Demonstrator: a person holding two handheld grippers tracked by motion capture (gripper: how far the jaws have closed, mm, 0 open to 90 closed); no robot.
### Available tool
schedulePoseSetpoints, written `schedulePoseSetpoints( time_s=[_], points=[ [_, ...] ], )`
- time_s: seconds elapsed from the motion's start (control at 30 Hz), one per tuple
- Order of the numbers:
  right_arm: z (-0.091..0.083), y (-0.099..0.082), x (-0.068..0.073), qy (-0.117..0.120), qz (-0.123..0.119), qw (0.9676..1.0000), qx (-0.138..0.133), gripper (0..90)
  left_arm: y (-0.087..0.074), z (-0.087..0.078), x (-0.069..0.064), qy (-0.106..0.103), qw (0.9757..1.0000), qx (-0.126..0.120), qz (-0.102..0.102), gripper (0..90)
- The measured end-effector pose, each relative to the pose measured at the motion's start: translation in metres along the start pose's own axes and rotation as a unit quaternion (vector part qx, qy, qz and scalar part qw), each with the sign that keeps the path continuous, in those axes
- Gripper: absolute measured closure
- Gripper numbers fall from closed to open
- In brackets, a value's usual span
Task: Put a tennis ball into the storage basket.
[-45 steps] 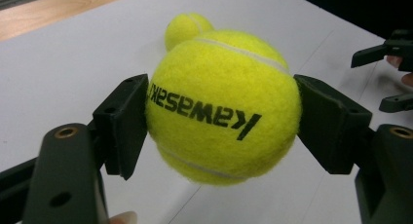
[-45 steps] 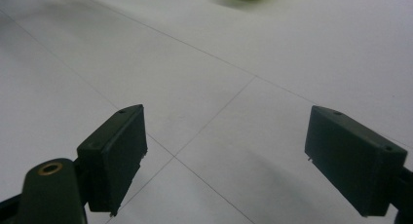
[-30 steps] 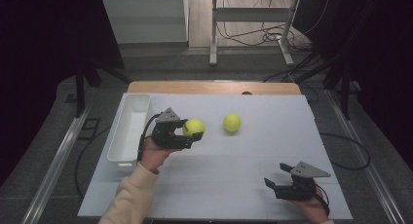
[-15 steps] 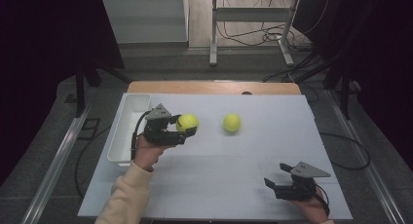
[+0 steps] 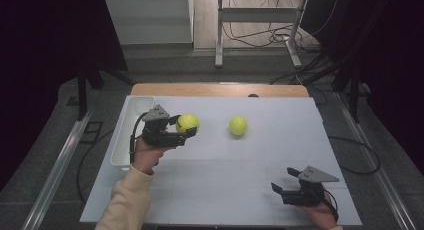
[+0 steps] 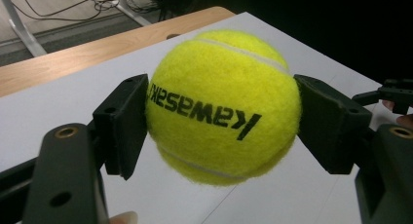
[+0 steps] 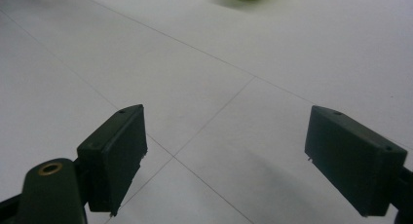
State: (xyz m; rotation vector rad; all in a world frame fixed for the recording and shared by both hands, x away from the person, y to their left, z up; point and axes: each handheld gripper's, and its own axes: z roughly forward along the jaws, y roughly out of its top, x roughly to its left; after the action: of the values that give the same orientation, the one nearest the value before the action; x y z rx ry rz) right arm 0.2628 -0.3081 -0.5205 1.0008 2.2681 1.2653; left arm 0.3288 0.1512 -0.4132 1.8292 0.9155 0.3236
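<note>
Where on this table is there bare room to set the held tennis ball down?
The held ball sits in the left gripper. Bare white table lies between that gripper and the right gripper, and right of the loose ball. The white bin crowds the left edge.

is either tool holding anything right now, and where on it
The left tool clamps a tennis ball by its two opposite sides, clear of the table. The right tool is open, holding nothing.

tennis ball point(image 6: 221, 107): fuzzy felt | tongs point(image 6: 221, 117): matt black plastic | table point(image 5: 250, 185): smooth matt white
</note>
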Motion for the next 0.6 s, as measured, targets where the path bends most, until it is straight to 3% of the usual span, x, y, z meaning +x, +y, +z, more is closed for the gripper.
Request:
schedulePoseSetpoints(
  time_s=[0.6],
  points=[
    [0.000,0.000,0.000,0.000,0.000,1.0000,-0.001,15.8,0.000,-0.013,0.011,0.013,0.9998,-0.014,-0.012,25.9]
  ],
)
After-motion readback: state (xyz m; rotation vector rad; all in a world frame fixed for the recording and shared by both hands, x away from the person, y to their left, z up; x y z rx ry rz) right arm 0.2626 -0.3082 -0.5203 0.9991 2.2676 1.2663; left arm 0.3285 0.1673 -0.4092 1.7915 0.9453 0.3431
